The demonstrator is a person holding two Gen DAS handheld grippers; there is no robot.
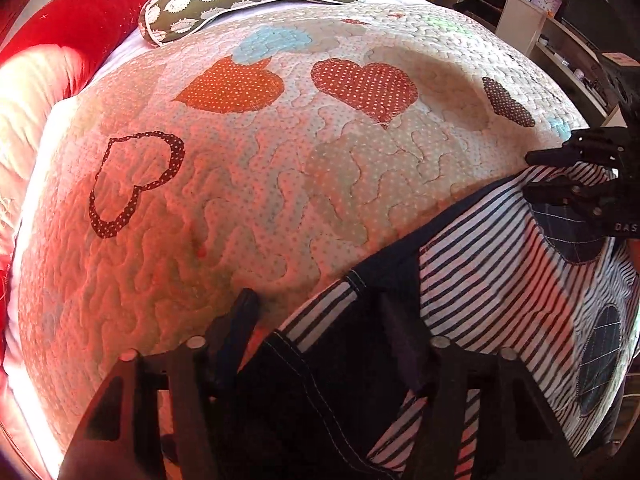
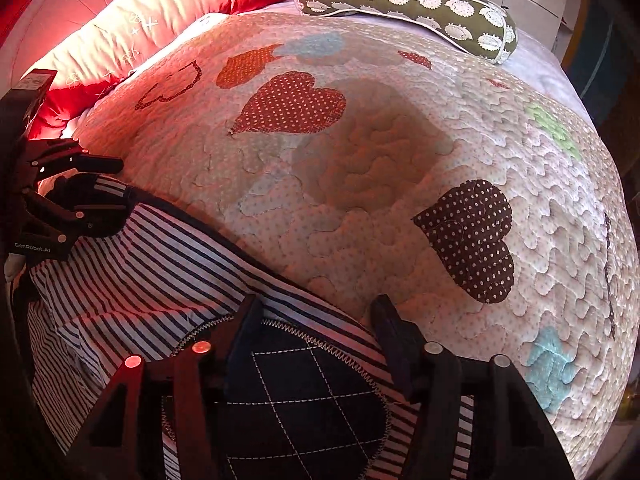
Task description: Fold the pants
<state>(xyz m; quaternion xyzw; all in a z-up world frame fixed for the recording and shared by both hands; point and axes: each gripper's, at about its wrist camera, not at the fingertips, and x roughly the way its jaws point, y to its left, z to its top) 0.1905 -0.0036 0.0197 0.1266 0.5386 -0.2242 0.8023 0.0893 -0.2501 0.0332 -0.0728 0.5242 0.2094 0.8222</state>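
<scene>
Both pairs of fingers point down at striped pants (image 1: pixel 492 280) lying on a quilted bedspread (image 1: pixel 248 184) sewn with dotted hearts. From its own camera, the left gripper (image 1: pixel 320 312) has its two fingers standing apart, with the dark waistband (image 1: pixel 340 368) and a striped belt loop lying between them; whether the pads actually press on the cloth cannot be told from here. Seen from the right camera, that same left gripper (image 2: pixel 114 182) has its tips close together over a striped fold at the pants' far edge, and the fabric seems caught between them. The right gripper (image 2: pixel 316 316) shows its fingers set apart to either side of a dark checked knee patch (image 2: pixel 304 396) edged in zigzag stitching, the striped cloth running under both fingers; again the pinch itself is hidden. In the left camera the right gripper (image 1: pixel 532 174) has its tips nearly together at the upper hem of the pants, with striped cloth between them. Beyond the fingertips the bedspread stretches away bare of clothing. At its far end lie an olive bolster pillow (image 2: pixel 404 4) printed with white ovals and a red cushion (image 1: pixel 84 20).
</scene>
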